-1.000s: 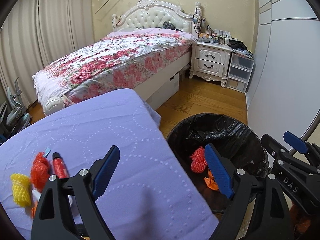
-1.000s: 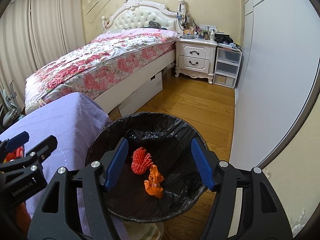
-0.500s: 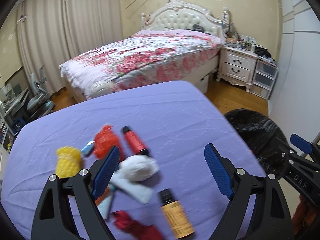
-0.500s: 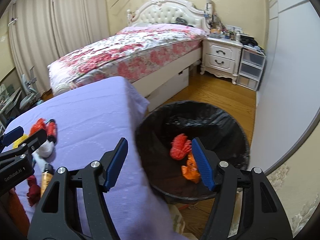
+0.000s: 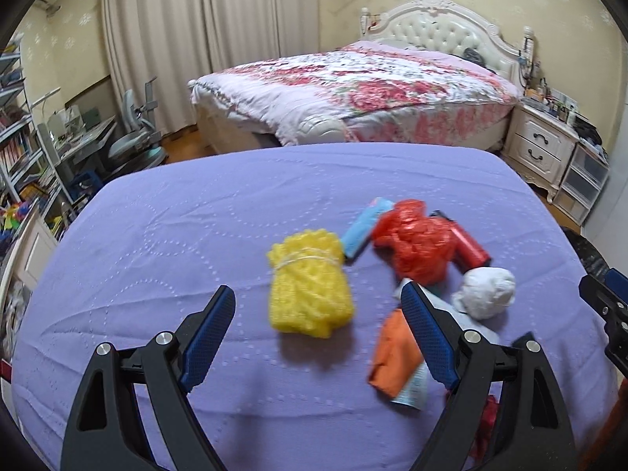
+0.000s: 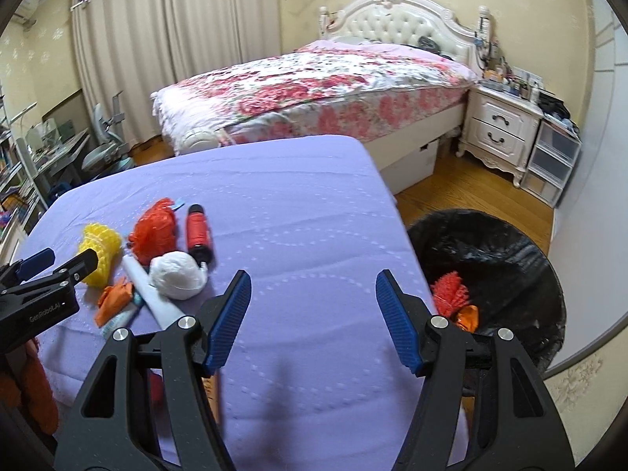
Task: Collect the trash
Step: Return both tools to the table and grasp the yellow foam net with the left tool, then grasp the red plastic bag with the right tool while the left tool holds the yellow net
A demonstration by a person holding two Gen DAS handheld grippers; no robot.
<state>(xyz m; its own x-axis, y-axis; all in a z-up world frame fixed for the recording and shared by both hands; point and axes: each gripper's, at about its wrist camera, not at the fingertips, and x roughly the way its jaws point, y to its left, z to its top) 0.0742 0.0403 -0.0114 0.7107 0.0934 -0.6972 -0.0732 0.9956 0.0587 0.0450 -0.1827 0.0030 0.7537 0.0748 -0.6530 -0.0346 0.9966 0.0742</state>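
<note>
The left gripper (image 5: 318,314) is held wide open and empty above the purple-covered table (image 5: 196,227). Just ahead of its jaws a yellow foam net (image 5: 308,284), tied with string, is seen; a crumpled red plastic bag (image 5: 416,241) and white paper ball (image 5: 484,292) lie beyond its right jaw. The right gripper (image 6: 310,318) is open, nothing gripped; the black-lined trash bin (image 6: 506,259) sits right of it.

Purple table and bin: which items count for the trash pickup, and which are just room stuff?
For the job:
- yellow foam net
- red plastic bag
- white paper wad
- orange wrapper
- black-lined bin, already holding red and orange scraps

Just lying about:
- bed
- nightstand
- desk chair
</note>
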